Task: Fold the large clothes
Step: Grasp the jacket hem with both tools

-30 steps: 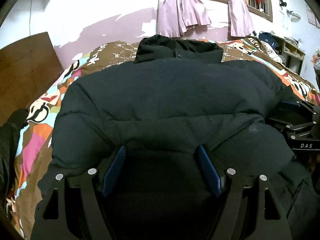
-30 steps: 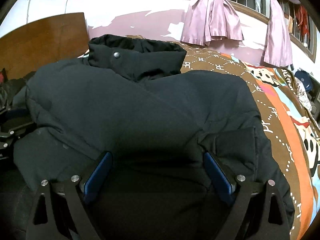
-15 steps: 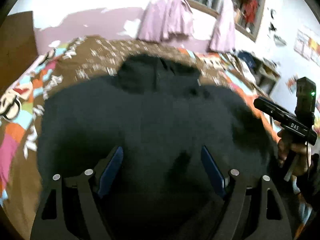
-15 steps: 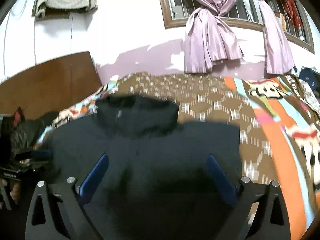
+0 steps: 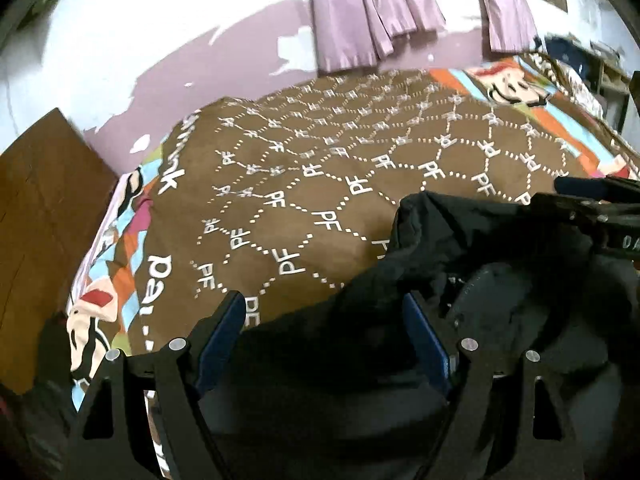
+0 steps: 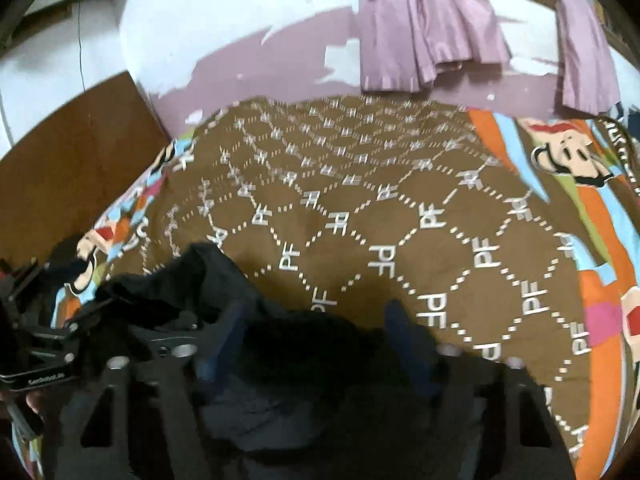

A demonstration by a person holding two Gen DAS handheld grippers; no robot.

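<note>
A black puffer jacket (image 5: 512, 292) lies bunched up at the near edge of the bed, its collar raised toward the middle. My left gripper (image 5: 322, 336) is open, its blue pads wide apart with jacket fabric bulging between them. In the right wrist view the jacket (image 6: 216, 280) is heaped at lower left. My right gripper (image 6: 316, 332) is also open, blurred, with dark fabric between its fingers. Each gripper shows in the other's view: the right one (image 5: 600, 216) sits over the jacket's right side, the left one (image 6: 40, 340) at its left side.
A brown bed cover (image 5: 320, 160) with white "PF" lattice and cartoon borders spreads bare beyond the jacket. A wooden headboard (image 5: 40, 220) stands at the left. Purple curtains (image 6: 420, 20) hang on the far wall, and shelves (image 5: 600, 72) stand at far right.
The jacket lay spread flat over the bed; now it is gathered in a heap near the grippers and the cover beyond is exposed. Both grippers have stayed wide apart.
</note>
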